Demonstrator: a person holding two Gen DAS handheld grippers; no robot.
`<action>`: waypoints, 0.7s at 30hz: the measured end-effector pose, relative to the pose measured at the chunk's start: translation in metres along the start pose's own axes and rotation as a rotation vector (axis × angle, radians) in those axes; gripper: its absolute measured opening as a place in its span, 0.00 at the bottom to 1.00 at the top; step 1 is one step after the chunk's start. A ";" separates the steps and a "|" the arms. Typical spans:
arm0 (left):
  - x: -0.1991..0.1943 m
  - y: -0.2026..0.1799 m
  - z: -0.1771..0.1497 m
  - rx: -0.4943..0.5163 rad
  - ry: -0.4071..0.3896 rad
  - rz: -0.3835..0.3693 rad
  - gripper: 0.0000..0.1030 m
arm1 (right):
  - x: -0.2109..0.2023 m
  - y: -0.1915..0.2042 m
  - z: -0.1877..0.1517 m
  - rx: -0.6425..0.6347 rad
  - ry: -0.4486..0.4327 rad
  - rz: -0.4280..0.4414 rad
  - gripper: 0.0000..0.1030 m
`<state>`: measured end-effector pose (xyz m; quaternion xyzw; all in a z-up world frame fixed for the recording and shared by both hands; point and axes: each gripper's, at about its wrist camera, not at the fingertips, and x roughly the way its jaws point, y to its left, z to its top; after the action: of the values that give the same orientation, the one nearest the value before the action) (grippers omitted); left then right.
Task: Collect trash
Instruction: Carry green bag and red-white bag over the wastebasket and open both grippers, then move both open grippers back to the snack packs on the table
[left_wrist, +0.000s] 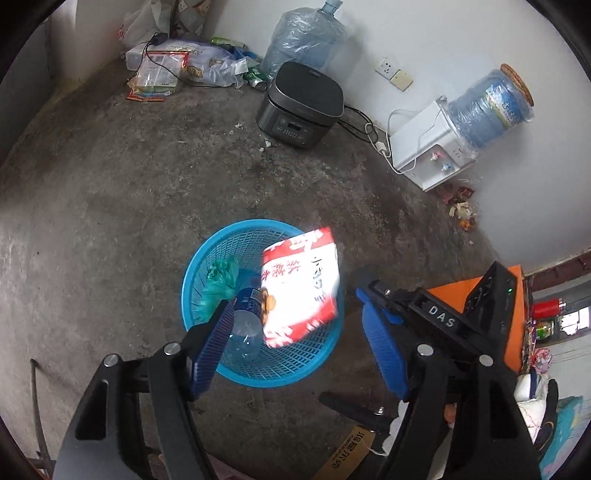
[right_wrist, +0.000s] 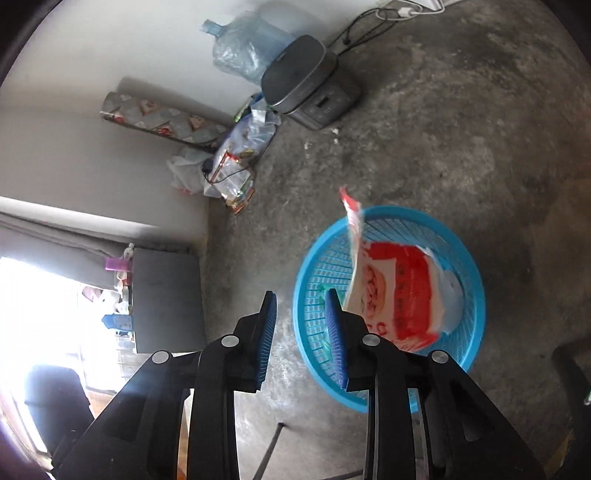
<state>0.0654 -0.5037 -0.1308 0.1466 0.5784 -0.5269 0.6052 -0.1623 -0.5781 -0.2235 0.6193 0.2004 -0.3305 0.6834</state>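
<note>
Blue plastic mesh forms the round basket (left_wrist: 258, 373) on the concrete floor (left_wrist: 110, 206), and in it lie a clear water bottle (left_wrist: 245, 325) and a crumpled green bag (left_wrist: 219, 282). A red-and-white snack bag (left_wrist: 301, 286), blurred, sits over the basket's opening, gripped by neither tool. Left tongs (left_wrist: 295, 345) and right tongs (right_wrist: 301, 341) both stand spread and empty above the basket; a dark rice cooker (left_wrist: 301, 103) sits by the wall.

both grippers hang above the blue basket (left_wrist: 207, 258), jaws spread and holding nothing; the left gripper (left_wrist: 295, 339) over it, the right gripper (right_wrist: 301, 332) over its edge.
</note>
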 end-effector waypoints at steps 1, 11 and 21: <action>-0.004 0.001 -0.001 0.003 -0.008 0.000 0.68 | -0.004 0.000 -0.002 -0.006 -0.001 0.004 0.26; -0.059 -0.009 -0.006 0.069 -0.157 0.047 0.68 | -0.028 0.019 -0.009 -0.113 -0.045 -0.030 0.26; -0.180 0.001 -0.044 0.123 -0.417 0.067 0.80 | -0.077 0.093 -0.052 -0.407 -0.156 -0.021 0.33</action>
<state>0.0821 -0.3846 0.0097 0.0904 0.4023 -0.5596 0.7189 -0.1444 -0.5101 -0.1121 0.4389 0.2159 -0.3375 0.8043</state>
